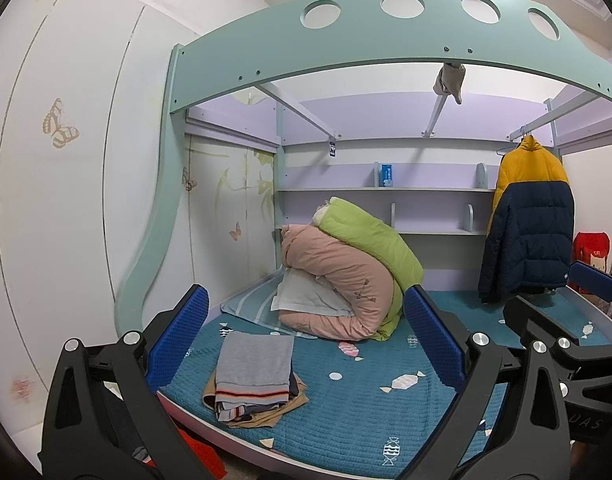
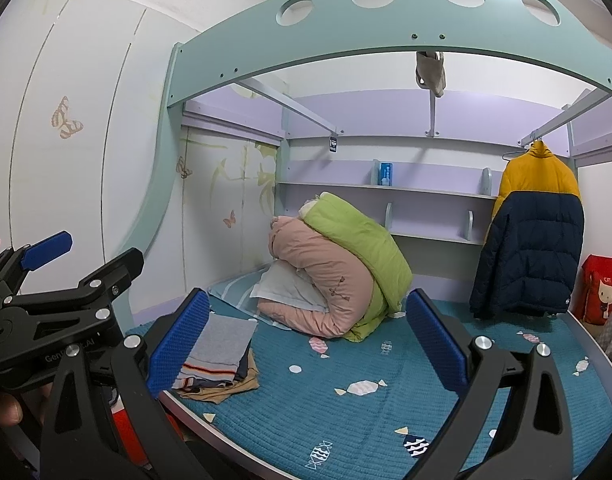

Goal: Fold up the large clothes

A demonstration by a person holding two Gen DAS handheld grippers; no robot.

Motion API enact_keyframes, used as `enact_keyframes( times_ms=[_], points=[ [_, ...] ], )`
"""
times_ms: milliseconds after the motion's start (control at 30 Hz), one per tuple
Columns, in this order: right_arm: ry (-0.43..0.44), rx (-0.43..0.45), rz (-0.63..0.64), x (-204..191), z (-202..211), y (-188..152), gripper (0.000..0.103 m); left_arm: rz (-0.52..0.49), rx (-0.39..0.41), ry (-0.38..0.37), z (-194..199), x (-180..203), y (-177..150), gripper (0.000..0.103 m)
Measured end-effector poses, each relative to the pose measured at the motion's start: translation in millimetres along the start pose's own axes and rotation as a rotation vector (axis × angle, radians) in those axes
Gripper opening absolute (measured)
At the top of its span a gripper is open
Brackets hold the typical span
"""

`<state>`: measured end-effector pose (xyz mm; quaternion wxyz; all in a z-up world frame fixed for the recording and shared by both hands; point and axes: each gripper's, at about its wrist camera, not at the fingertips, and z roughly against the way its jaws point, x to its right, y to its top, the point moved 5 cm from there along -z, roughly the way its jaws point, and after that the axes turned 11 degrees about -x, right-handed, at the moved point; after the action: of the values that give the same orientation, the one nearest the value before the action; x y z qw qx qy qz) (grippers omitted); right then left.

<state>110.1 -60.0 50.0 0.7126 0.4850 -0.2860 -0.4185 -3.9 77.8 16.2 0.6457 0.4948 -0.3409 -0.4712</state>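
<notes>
Both grippers hang in the air in front of the bed (image 1: 346,412), and neither one holds anything. The left gripper (image 1: 306,340) has its jaws wide open, with the blue pads far from each other. The right gripper (image 2: 310,344) is the same: jaws open, nothing between them.

A pile (image 1: 254,376) of folded clothes lies on the near left part of the bed, with a grey piece on top and a tan piece at the bottom. This part of the task looks already done. No loose garment lies flat on the blue cover.

The only large garment not folded is the jacket (image 1: 526,220), yellow above and dark blue below. It hangs on a hanger from a rail at the far right, well apart from the pile, and its lower edge comes near the bed. I judge that the step in hand is between two garments: one is finished, and the next must be fetched.

The next move probably calls for a reach to the far right, to take the jacket off the hanger and lay it flat on the free middle of the bed. It is thick and puffy, so the jaws should close on an edge, not on the padded body.

The quilts (image 1: 346,272), pink and green, stand rolled at the far left.
</notes>
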Motion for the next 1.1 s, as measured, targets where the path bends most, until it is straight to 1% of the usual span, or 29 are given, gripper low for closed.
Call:
enact_keyframes(
  times_ms=[333, 533, 733, 933, 1100],
  points=[
    [-0.011, -0.017, -0.009, -3.4, -11.1, -1.6, 0.095, -0.006, -0.008, 0.0, -14.7, -8.3, 1.2, 0.098],
    [0.002, -0.029, -0.021, -4.0, -27.8, -1.4, 0.095, -0.014, -0.012, 0.04, -31.2, -13.8, 1.5, 0.098],
    [0.001, -0.049, -0.03, 4.2, -48.6, -3.2, 0.095, -0.02, -0.034, 0.051, -54.1, -11.2, -0.6, 0.098],
    [0.007, -0.077, -0.061, 19.4, -75.4, -10.7, 0.095, -0.045, -0.056, 0.074, -83.2, 1.9, -4.5, 0.098],
    [0.011, -0.119, -0.103, 44.8, -106.5, -24.1, 0.095, -0.106, -0.08, 0.099, -119.5, 29.1, -13.4, 0.098]
  ],
)
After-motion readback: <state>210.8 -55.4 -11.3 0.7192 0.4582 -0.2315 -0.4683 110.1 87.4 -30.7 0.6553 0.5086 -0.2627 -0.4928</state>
